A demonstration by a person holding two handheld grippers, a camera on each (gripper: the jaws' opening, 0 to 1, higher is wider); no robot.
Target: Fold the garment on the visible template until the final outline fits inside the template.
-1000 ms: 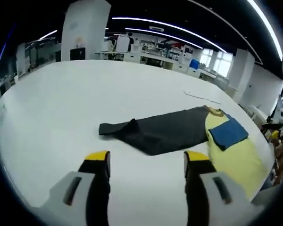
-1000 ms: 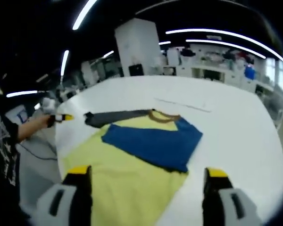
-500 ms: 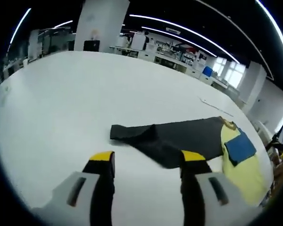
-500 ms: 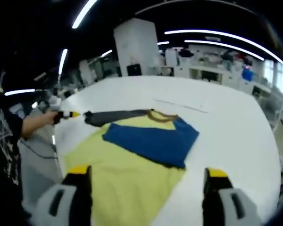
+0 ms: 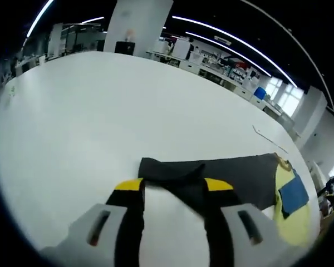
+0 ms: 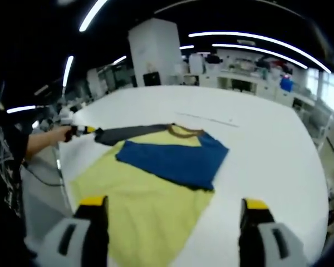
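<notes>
Garment (image 6: 156,183): yellow body, blue sleeve (image 6: 172,161) folded across, grey sleeve (image 5: 211,175) outstretched, flat on white table (image 5: 89,111), frame centre.

Handling, my estimate: soft, light, limp; pinch grey cuff edge.

My left gripper (image 5: 172,186): jaws apart, empty, at cuff.

My right gripper (image 6: 172,206): wide open, empty, above hem.

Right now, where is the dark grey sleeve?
In the left gripper view the dark grey sleeve lies flat on the white table, its cuff end just beyond the left gripper.

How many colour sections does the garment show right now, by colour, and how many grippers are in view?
Yellow body panel: 1
Blue folded-over sleeve: 1
Dark grey sleeve: 1
Brown collar: 1
Garment sections: 4
Grippers: 2, left gripper at the grey sleeve's end, right gripper open over the yellow
Total: 6
</notes>
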